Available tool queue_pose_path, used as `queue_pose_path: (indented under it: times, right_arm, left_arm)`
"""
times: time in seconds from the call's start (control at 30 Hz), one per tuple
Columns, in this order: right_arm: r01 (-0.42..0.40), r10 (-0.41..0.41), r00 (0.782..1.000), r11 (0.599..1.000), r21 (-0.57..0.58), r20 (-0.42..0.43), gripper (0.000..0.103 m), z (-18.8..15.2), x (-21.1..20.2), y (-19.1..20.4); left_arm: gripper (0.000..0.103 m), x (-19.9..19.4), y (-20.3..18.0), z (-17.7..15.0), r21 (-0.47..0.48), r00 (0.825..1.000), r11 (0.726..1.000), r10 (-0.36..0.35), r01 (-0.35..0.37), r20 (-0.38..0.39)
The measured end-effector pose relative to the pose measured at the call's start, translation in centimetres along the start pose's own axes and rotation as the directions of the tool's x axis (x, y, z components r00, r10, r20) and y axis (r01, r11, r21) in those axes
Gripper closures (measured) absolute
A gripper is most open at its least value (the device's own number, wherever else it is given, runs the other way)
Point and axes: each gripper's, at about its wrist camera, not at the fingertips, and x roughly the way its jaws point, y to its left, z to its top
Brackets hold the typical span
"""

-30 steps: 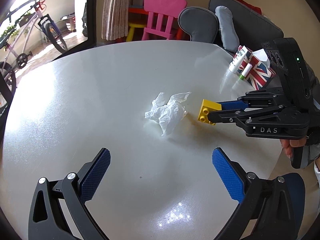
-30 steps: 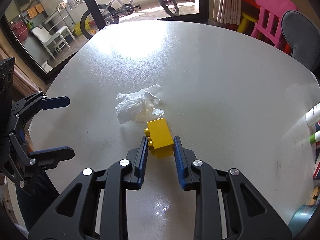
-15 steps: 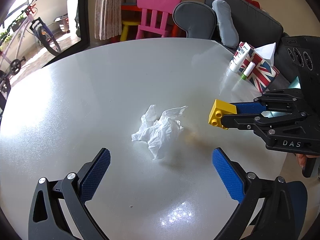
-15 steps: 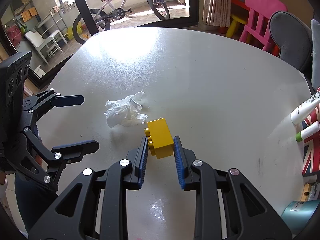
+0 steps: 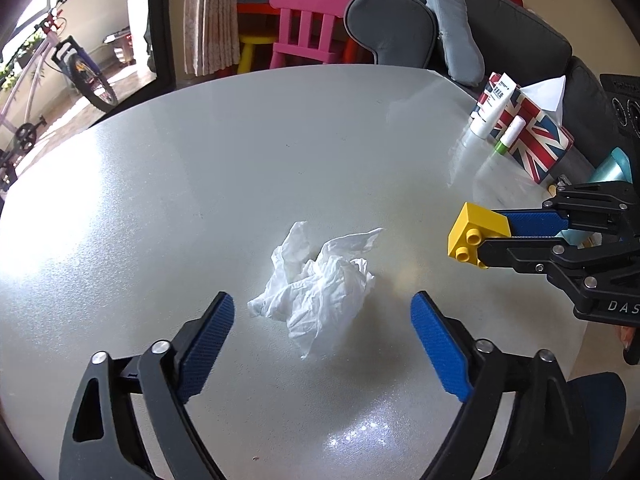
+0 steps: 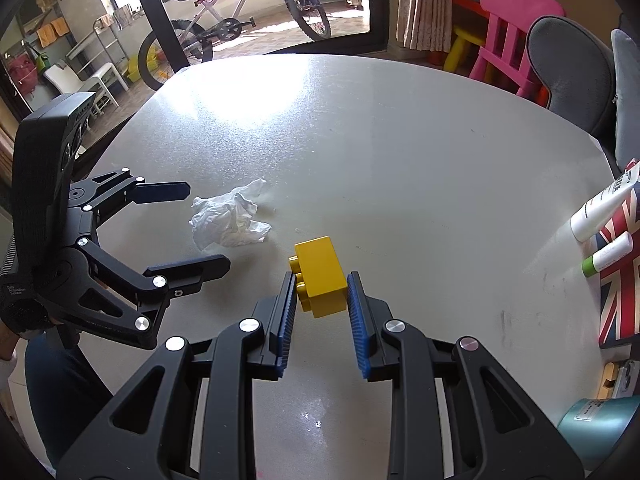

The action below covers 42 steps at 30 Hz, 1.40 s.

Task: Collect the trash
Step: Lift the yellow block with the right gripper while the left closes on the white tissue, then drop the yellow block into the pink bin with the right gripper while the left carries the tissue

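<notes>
a crumpled white tissue lies on the pale round table, a little toward the near side of its middle. the left gripper hangs over it with its blue pads spread wide on either side — the tissue sits between them, though neither pad touches the paper. its jaws have just been closing in from their widest, with the tissue in the gap. in the right wrist view the same tissue shows just past the two black fingers of the left gripper.

just right of the tissue, apart from it, the right gripper clamps a yellow brick — narrow jaws, pads pressed on both long sides, studs facing left. from the left wrist view the brick juts out of the right gripper with its studs turned toward the camera.

at the table's far right edge stand a union-flag tissue box, a white tube and a small green-capped tube, close together. a teal can sits at the near right edge. beyond the table are a pink chair, a grey sofa and, through the glass door, a bicycle.
</notes>
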Motion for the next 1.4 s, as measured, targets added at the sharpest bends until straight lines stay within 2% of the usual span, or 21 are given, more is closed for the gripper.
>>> queue_pose_path:
  times: [0.1,0.17,0.27,0.57,0.83,1.2,1.4]
  right_arm:
    - [-0.001,0.001,1.000,1.000,0.000,0.002,0.078,0.0,-0.1,0.0]
    - [-0.002,0.002,1.000,1.000,-0.001,0.005,0.078,-0.1,-0.2,0.0]
    - [-0.004,0.004,1.000,1.000,-0.001,0.010,0.078,-0.1,-0.2,0.0]
    - [-0.027,0.027,0.999,1.000,-0.002,0.038,0.078,-0.8,-1.2,1.0]
    - [-0.033,0.034,0.996,0.999,-0.022,0.085,0.078,-2.6,-4.2,3.3]
    - [-0.046,0.053,0.988,0.997,-0.055,0.143,0.078,-7.4,-9.7,6.3]
    - [-0.063,0.074,0.983,0.996,-0.069,0.166,0.078,-10.8,-12.6,7.9]
  left_arm:
    - [0.053,0.5,-0.1,0.0,0.001,1.000,1.000,-0.015,0.015,-0.021]
    - [0.076,0.6,-0.1,-0.1,-0.001,0.999,1.000,-0.013,0.013,-0.029]
    - [0.083,0.4,-0.3,-0.3,0.002,1.000,1.000,-0.008,0.008,-0.022]
    - [0.083,-2.9,-0.5,-1.7,-0.020,1.000,1.000,-0.004,0.005,0.009]
    - [0.083,-7.7,-1.9,-4.3,-0.020,0.999,1.000,0.008,-0.007,0.046]
    - [0.083,-14.3,-4.4,-7.5,-0.007,0.991,1.000,0.004,-0.003,0.132]
    - [0.083,-16.4,-5.8,-10.1,0.005,0.989,1.000,-0.008,0.007,0.147]
